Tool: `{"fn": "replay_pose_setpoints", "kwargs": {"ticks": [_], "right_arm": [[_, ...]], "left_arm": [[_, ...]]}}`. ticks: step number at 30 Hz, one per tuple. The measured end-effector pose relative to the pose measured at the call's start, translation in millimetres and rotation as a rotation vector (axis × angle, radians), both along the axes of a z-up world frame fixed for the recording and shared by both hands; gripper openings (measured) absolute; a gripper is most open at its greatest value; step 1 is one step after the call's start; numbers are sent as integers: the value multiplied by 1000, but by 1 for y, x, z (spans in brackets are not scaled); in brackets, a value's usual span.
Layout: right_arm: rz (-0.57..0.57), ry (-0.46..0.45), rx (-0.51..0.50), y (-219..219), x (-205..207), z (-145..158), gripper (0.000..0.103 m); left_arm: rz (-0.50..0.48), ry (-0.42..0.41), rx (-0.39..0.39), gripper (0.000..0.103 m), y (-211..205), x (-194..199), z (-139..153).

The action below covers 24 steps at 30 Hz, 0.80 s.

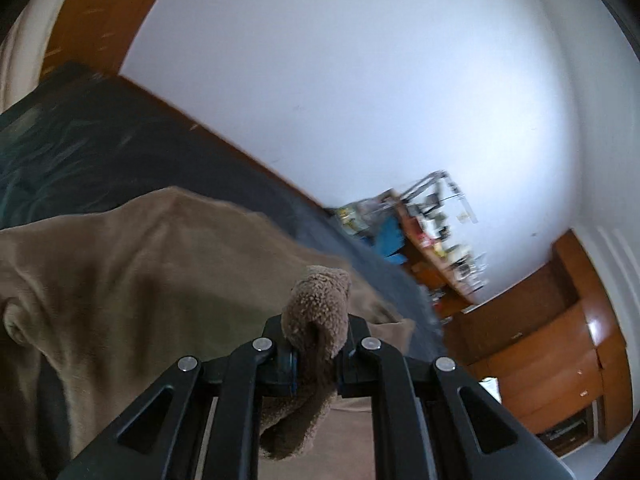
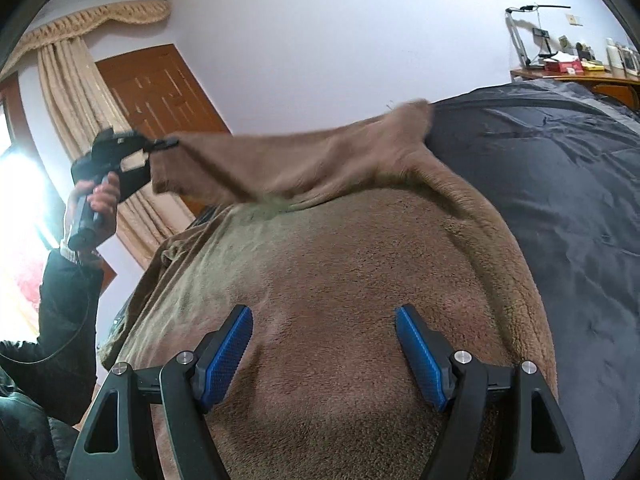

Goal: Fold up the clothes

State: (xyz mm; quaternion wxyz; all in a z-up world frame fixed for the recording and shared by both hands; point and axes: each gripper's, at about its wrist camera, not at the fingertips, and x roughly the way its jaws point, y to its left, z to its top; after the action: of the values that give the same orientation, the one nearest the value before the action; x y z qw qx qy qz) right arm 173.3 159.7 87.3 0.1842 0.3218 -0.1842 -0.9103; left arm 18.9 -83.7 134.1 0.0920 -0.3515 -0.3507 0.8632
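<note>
Closest in the right wrist view, the right gripper hangs over a brown fleece garment, its jaws spread wide with the blue pads apart and nothing pinched between them; the fleece lies directly under and ahead of them. In the left wrist view, the left gripper has its jaws clamped on a bunched edge of the same brown fleece garment, a nub of pile poking up between and beyond the tips and a fold hanging down behind them.

Further out from the right jaws, to their left, a person's hand in a dark sleeve holds the left gripper raised, and a stretch of the fleece runs taut from it across to the far edge of the garment. The garment rests on a bed with a dark quilted cover, which extends to the right of the jaws.

Beyond the bed stand a wooden desk crowded with small items, a desk lamp, a wooden door, a beige curtain and a pale wall.
</note>
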Motion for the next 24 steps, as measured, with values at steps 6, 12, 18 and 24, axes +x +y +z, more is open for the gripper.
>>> {"fn": "replay_pose_setpoints", "kwargs": {"ticks": [6,12,18,24], "right_arm": [[-6,-31,118,-18,-8,5,76],[41,-127,357,-44,-24,14,77],[1,-211,410,-32,-64,45,77],[-92,-221,480,-33,-135,78,77]], "left_arm": [[-76,-138,4,14,4,-26,-61],[-125,-147,5,15,9,-27,-89],[-110,-162,25,17,0,-23,-102],[-81,-193,19,19,-7,-25,-109]]}}
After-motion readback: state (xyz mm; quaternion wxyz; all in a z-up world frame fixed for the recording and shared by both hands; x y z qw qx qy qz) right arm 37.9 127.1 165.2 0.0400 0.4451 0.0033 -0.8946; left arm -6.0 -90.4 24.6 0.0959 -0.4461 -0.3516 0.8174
